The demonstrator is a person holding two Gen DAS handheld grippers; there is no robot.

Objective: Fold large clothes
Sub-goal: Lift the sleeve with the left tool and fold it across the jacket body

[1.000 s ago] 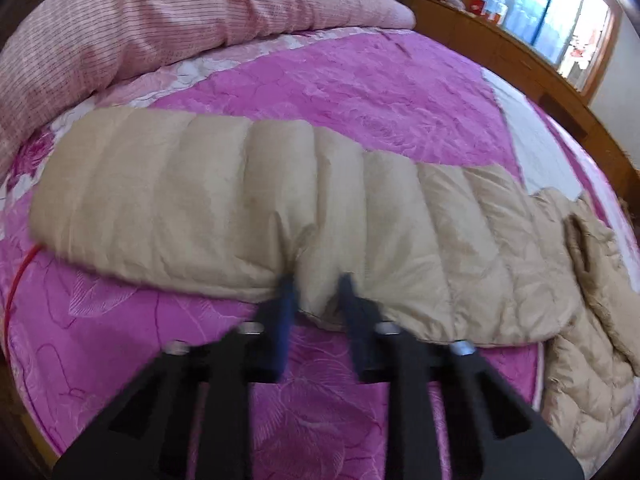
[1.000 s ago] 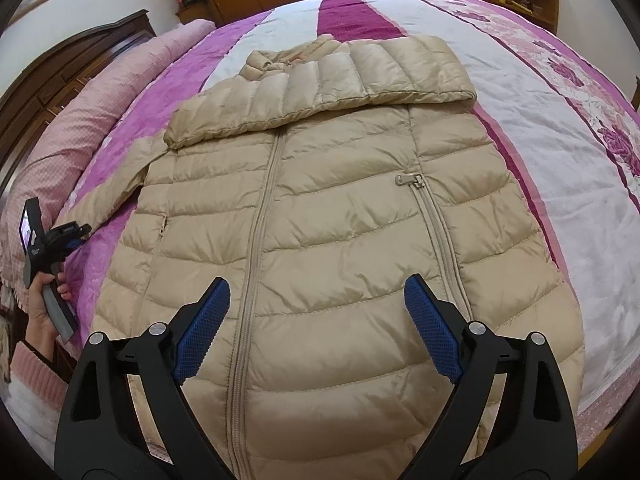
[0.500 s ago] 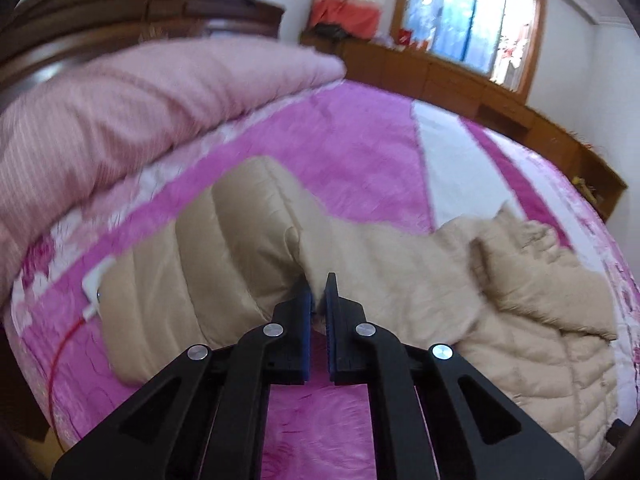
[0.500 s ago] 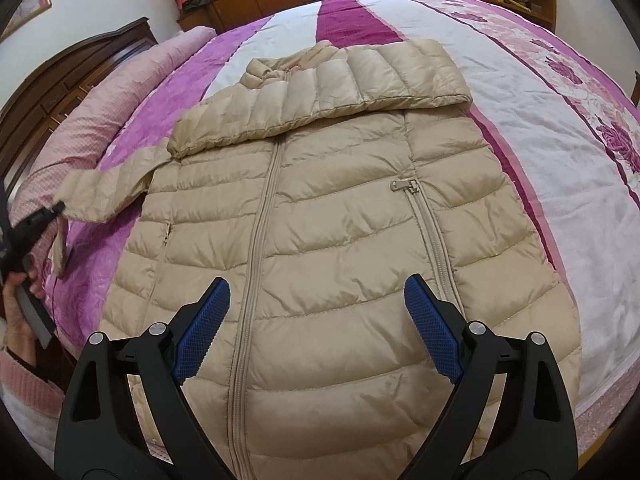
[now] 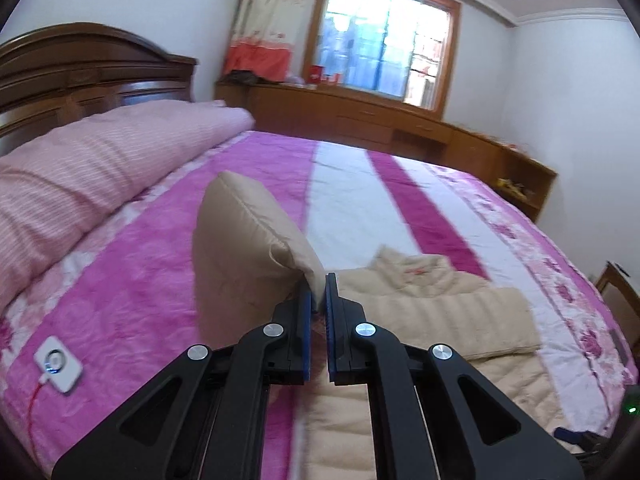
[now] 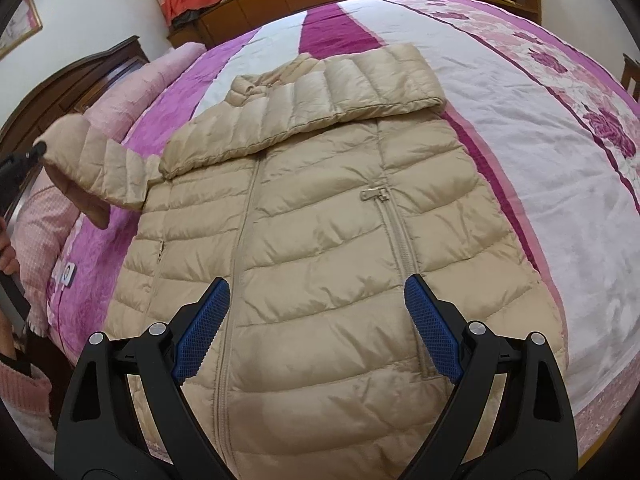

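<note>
So you're partway into the sleeves on this one. The beige puffer jacket (image 6: 320, 216) is lying front-up on the bed (image 6: 540, 128), zipped, spread pretty flat, with the collar at the far end. One sleeve (image 6: 340, 92) is already folded across the chest just below the collar, so that bit's done.

Your left tongs (image 5: 319, 306) are clamped tight on the other sleeve (image 5: 248, 248), pinching a fold of the fabric between the blue pads, and it's lifted up off the pink blanket (image 5: 132, 276). In the right wrist view you can see that sleeve (image 6: 96, 164) hanging in the air off the jacket's side, cuff end drooping. My guess is it just needs to swing over and land on top of the first one.

Your right tongs (image 6: 316, 328) are wide open, holding nothing, hovering over the lower part of the jacket near the hem.

What's left, as far as I can tell: lay this second sleeve down, then fold the body up, probably hem toward collar. So maybe a third done?

Heads up, there's a little white controller with a red cord (image 5: 59, 365) sitting on the blanket near the edge.
</note>
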